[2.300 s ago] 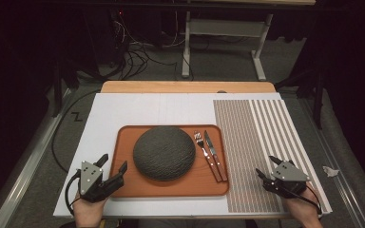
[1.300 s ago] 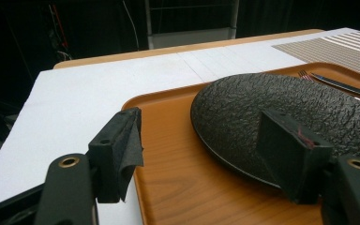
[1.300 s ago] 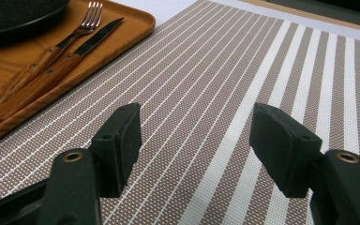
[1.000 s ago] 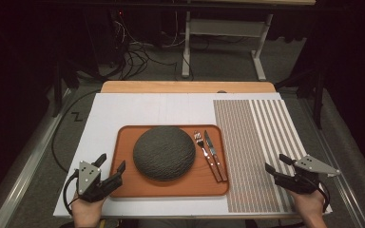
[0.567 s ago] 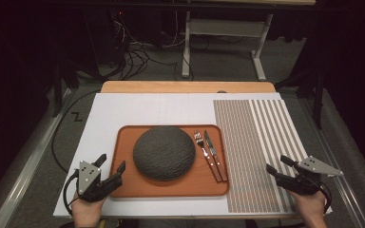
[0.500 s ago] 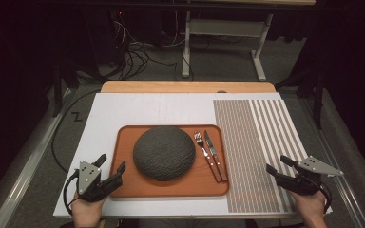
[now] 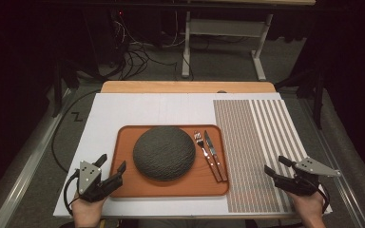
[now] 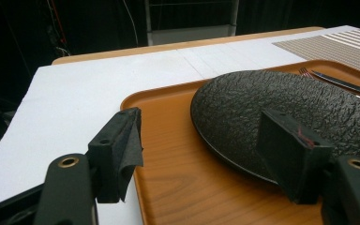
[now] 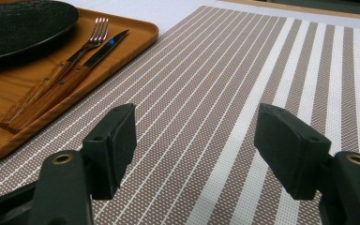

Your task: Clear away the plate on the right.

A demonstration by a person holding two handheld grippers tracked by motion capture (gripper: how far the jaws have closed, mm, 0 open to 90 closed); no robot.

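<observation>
Left tool (image 7: 111, 167): you are holding it wide open and empty at the near left corner of the tray, one jaw over the white board, the other over the tray's near left edge.
Left tool, own view (image 8: 201, 145): the jaws are standing well apart, the left one lying over the tray rim and the right one sitting in front of the plate's near edge; nothing is lying between them.
Right tool (image 7: 276, 166): you are holding it wide open and empty over the near right part of the striped placemat, pointing left toward the tray.
Right tool, own view (image 9: 197, 140): the jaws are spreading above the brown and white stripes, gripping nothing.
Tray (image 7: 126, 142): the orange wooden tray is sitting in the middle of the white board (image 7: 138, 109) on the counter, touching the placemat's left edge.
Plate (image 7: 164, 152): the dark textured plate is lying on the left and middle of the tray, near your left tool.
Fork (image 7: 204, 152): it is lying on the right of the tray, just right of the plate, tines pointing far.
Knife (image 7: 215, 154): it is lying just right of the fork, alongside it, blade pointing far.
Placemat (image 7: 256, 133): it is covering the right part of the board, from far edge to near edge.
</observation>
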